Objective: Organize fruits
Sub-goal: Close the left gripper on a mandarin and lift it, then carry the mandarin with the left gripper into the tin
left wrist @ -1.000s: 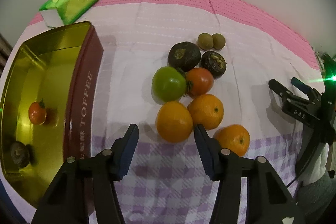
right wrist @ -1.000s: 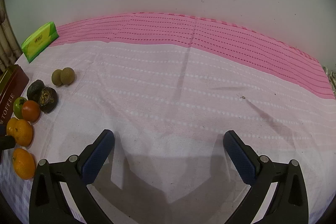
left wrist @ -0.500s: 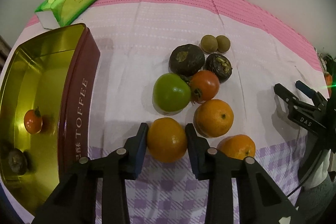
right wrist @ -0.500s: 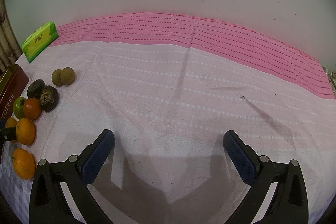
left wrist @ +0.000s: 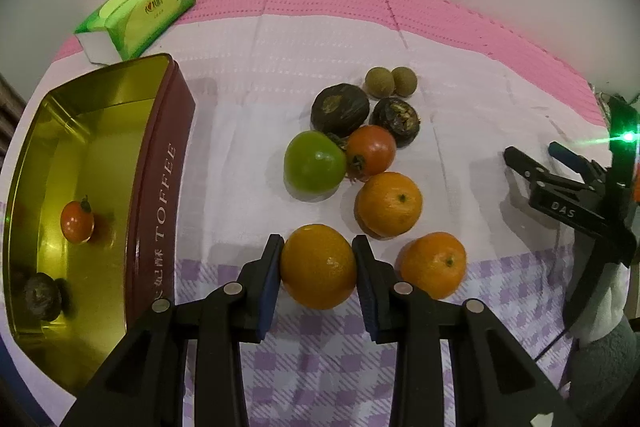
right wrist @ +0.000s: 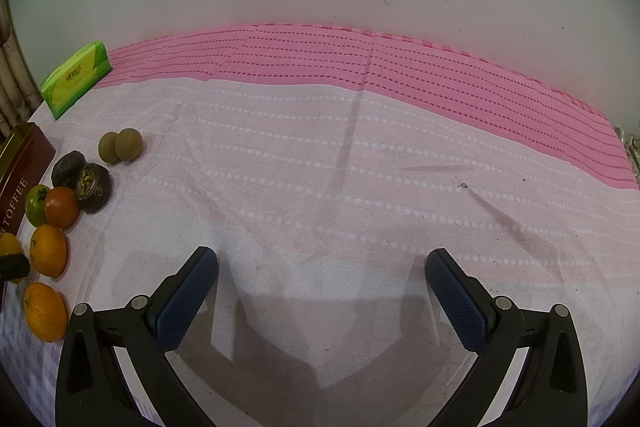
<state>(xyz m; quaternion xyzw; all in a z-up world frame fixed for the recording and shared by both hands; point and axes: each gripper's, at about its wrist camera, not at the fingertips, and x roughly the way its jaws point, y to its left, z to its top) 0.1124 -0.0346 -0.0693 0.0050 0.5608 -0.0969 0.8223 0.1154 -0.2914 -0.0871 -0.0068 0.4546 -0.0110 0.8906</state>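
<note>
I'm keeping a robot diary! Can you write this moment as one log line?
step: grab orange | left gripper: jaws just closed on orange | right gripper: open, nothing held | tin: tomato inside

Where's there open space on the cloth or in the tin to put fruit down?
Free: the tin's gold floor beyond the small tomato, and the cloth right of the longans. Crowded: the fruit cluster around the green tomato.
</note>
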